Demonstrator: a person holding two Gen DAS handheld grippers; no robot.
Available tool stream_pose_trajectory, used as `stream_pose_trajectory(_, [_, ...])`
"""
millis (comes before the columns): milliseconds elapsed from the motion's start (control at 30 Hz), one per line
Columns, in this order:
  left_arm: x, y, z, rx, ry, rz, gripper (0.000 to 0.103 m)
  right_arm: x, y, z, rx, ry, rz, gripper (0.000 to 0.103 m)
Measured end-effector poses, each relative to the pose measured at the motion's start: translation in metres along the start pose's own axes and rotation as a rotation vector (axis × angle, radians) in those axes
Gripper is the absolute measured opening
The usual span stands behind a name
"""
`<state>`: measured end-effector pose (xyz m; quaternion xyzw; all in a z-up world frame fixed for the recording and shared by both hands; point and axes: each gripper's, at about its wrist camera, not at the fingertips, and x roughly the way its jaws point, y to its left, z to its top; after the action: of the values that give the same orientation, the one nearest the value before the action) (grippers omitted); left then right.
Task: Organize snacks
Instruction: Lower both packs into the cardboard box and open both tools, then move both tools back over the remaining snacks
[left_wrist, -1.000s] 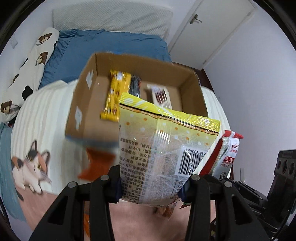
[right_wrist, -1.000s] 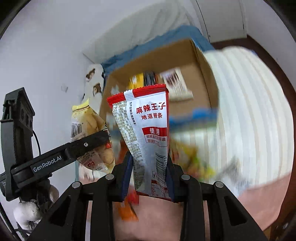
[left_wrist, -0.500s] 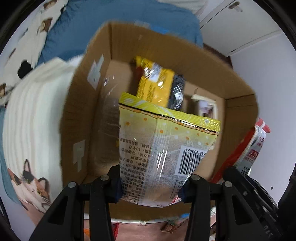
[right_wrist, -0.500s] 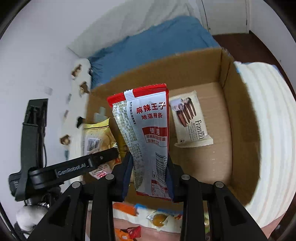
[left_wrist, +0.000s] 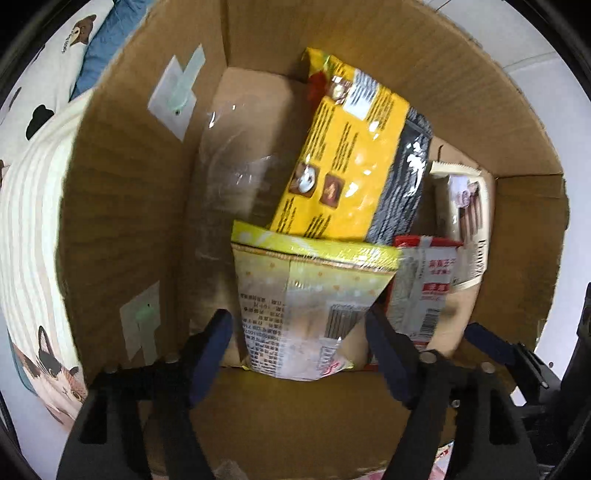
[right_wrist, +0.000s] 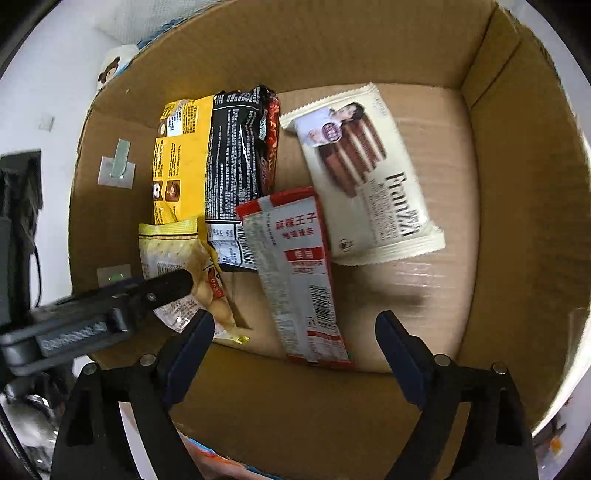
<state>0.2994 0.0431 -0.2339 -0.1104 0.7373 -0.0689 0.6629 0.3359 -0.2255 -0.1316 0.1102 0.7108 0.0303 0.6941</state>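
In the left wrist view, the left tool (left_wrist: 299, 334) points down into an open cardboard box (left_wrist: 122, 206), its jaws opening, with a pale yellow snack bag (left_wrist: 306, 295) between them; whether its pads still touch the bag cannot be told, though the left one stands clear of it. The bag stands near the box's near wall, its top edge against a bright yellow packet (left_wrist: 343, 162) that leans over a black packet (left_wrist: 402, 192). Just beside the yellow bag on the right is a red and white packet (left_wrist: 424, 284), and beyond it a cream biscuit packet (left_wrist: 465, 218). Outside the box, a striped blanket (left_wrist: 29, 229) with a cat print shows. In the right wrist view, the right tool (right_wrist: 295, 332) also points into the box (right_wrist: 517, 206), jaws opening and well apart, touching nothing; the red and white packet (right_wrist: 299, 273) lies on the box floor between them. The cream biscuit packet (right_wrist: 365, 177) lies flat just to its right, the black packet (right_wrist: 236, 166) and bright yellow packet (right_wrist: 177, 155) to its left. The left tool (right_wrist: 159, 291) reaches in from the left beside the pale yellow bag (right_wrist: 173, 251).
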Motion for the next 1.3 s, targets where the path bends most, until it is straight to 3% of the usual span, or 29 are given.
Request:
stream_pose_trajectory(100, [-0.009, -0.011, -0.005, 0.018, -0.029, 0.014, 0.088, -0.008, 0.004, -0.003, -0.014, -0.027, -0.019, 0.096])
stream_pose_trajectory(533, [-0.075, -0.029, -0.063, 0.102, -0.346, 0.100, 0.088, -0.056, 0.001, -0.045, -0.026, -0.237, -0.102, 0.097])
stream_pose_trajectory(800, [-0.101, -0.020, -0.118, 0.147, -0.513, 0.170, 0.088, -0.099, 0.002, -0.104, -0.040, -0.405, -0.150, 0.097])
stream_pose_trajectory(1300, [-0.163, -0.016, -0.207, 0.149, -0.737, 0.140, 0.088, -0.171, 0.032, -0.193, -0.091, -0.609, -0.098, 0.097])
